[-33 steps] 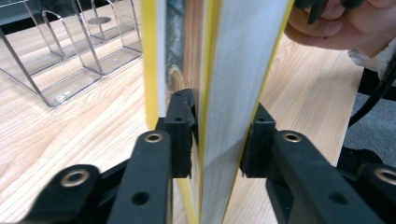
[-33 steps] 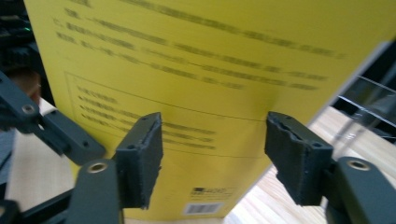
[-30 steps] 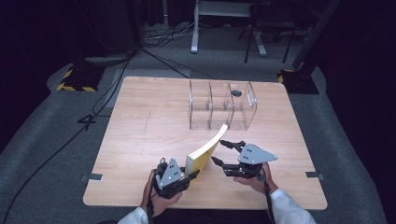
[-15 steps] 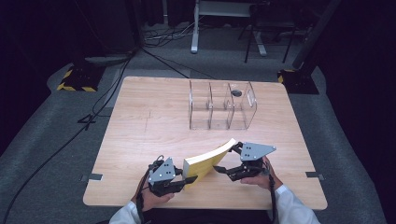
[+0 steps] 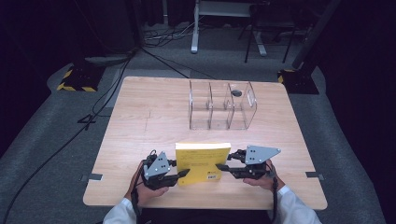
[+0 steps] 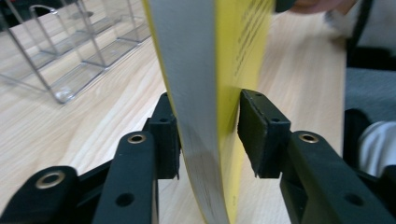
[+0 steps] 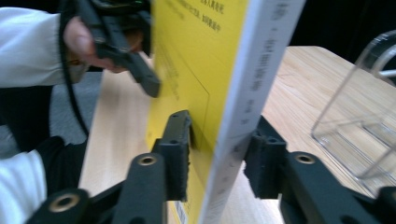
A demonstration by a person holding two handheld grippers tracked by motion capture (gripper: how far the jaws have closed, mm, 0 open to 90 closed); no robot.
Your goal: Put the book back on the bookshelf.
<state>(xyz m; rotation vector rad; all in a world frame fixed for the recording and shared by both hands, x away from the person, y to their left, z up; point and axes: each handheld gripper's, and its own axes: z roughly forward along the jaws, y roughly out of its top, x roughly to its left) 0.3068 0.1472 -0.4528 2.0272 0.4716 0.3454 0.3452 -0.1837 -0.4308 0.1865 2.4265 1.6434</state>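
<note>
So my left gripper (image 5: 183,173) sits at the near left corner of the yellow paperback book (image 5: 202,162), and its jaws have just been opening: in the left gripper view one pad (image 6: 258,133) stands a hair off the yellow cover, the other looks right up against the far cover, so the book's edge is between them but I wouldn't call it clamped. My right gripper (image 5: 220,166) comes in from the right side, and its jaws have just been closing; in the right gripper view there's a gap on the cover side while the other pad seems to touch, so that grip isn't sealed yet either. The book lies at the near edge of the wooden table (image 5: 140,116), straight between my two hands, long axis running left to right, both grippers about equally close. Whatever comes next hinges on that: the clear acrylic organizer (image 5: 222,106) with its three upright slots sits farther away, directly beyond the book. There's dark print on the cover and small characters down the white spine, too blurry to read.
</note>
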